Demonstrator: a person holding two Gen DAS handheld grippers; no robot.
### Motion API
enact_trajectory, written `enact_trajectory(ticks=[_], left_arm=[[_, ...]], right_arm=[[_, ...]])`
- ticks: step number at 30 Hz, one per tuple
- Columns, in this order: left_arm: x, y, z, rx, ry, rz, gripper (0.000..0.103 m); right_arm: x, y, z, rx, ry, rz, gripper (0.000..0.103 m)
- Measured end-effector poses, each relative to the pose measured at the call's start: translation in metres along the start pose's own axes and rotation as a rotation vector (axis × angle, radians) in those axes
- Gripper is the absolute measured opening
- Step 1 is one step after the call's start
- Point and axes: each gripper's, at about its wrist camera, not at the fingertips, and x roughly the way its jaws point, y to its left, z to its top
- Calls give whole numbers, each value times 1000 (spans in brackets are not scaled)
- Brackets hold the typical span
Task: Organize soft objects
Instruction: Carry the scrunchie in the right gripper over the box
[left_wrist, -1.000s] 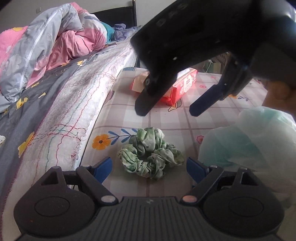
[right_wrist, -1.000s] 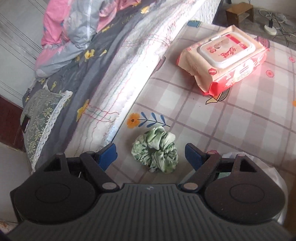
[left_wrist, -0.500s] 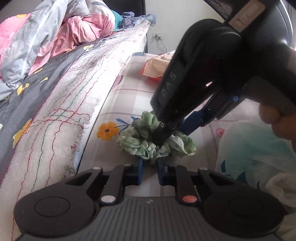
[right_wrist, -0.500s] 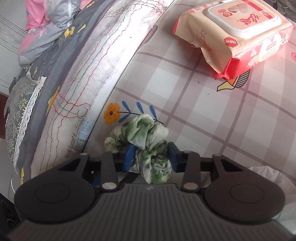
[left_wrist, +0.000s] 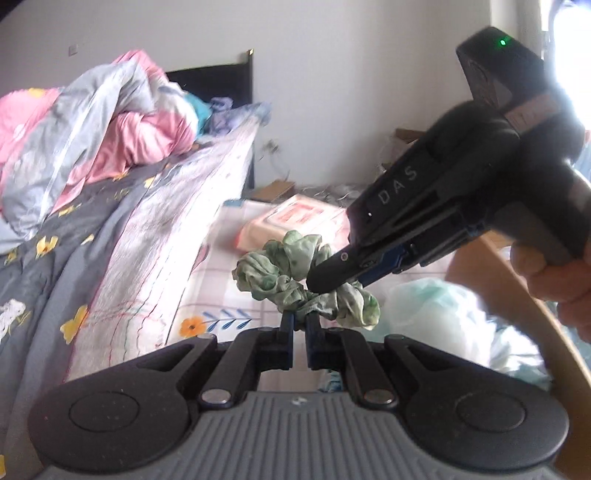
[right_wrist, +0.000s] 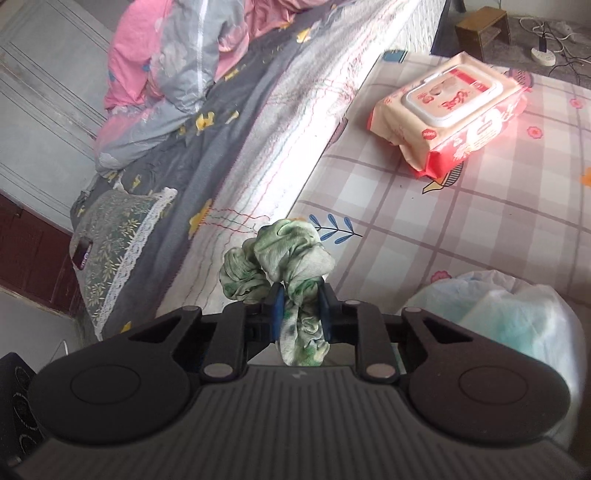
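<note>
A second ago the green scrunchie (left_wrist: 295, 275) lay flat on the checked bench (right_wrist: 480, 221) with both your grippers spread wide on either side of it. Your left gripper (left_wrist: 300, 325) has since closed its blue fingers on the scrunchie's lower edge, and your right gripper (right_wrist: 298, 308) has pinched another part of the fabric, which it had only begun to enclose half a second ago. You have lifted the scrunchie clear of the bench, so it now hangs between the two grippers. Your left wrist camera has tilted up from the bench and now takes in the wall and the headboard (left_wrist: 214, 85).
</note>
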Motion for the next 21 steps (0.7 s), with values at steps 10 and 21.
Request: enact_trajectory(ticks=[10, 21], left_arm=[[-51, -143, 8, 180, -66, -367, 7], [-22, -276, -37, 330, 132, -639, 14]], right_arm=[[-195, -63, -124, 146, -257, -84, 19], [-292, -161, -269, 402, -339, -251, 19]])
